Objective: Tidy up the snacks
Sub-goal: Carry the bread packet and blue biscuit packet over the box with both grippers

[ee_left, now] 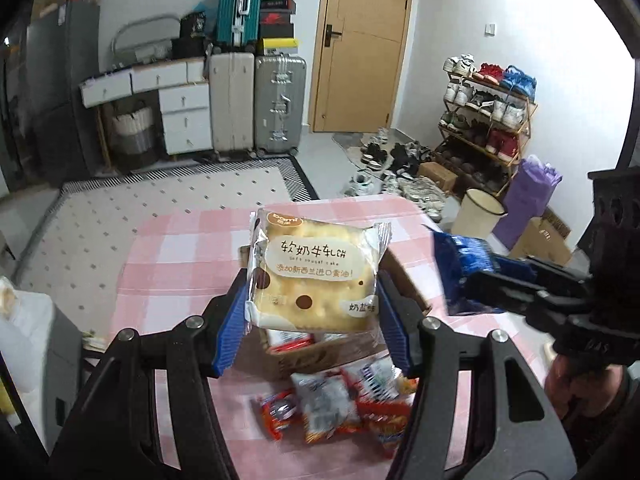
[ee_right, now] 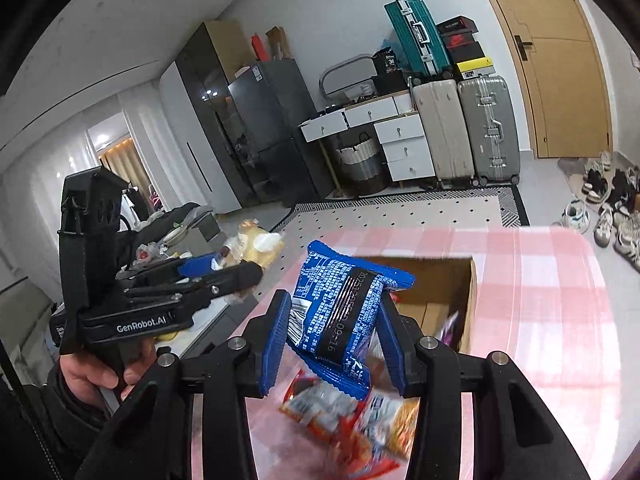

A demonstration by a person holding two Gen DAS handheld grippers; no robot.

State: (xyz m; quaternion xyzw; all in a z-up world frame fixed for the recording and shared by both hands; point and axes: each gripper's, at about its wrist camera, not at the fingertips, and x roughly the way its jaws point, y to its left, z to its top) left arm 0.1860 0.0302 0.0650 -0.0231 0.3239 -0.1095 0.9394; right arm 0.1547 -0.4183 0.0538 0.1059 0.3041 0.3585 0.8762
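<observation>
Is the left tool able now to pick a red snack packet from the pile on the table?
Probably not yet. The left tool is already shut on the yellow nougat cake packet, so its fingers are full; the red snack packets lie uncovered below it.

Left hand-held gripper (ee_left: 312, 300) clamped, raised, right hand-held gripper (ee_right: 334, 328) clamped, raised

Suitcases (ee_left: 256, 100) stand beside a wooden door (ee_left: 360, 44), with a shoe rack (ee_left: 488, 120) near it.
</observation>
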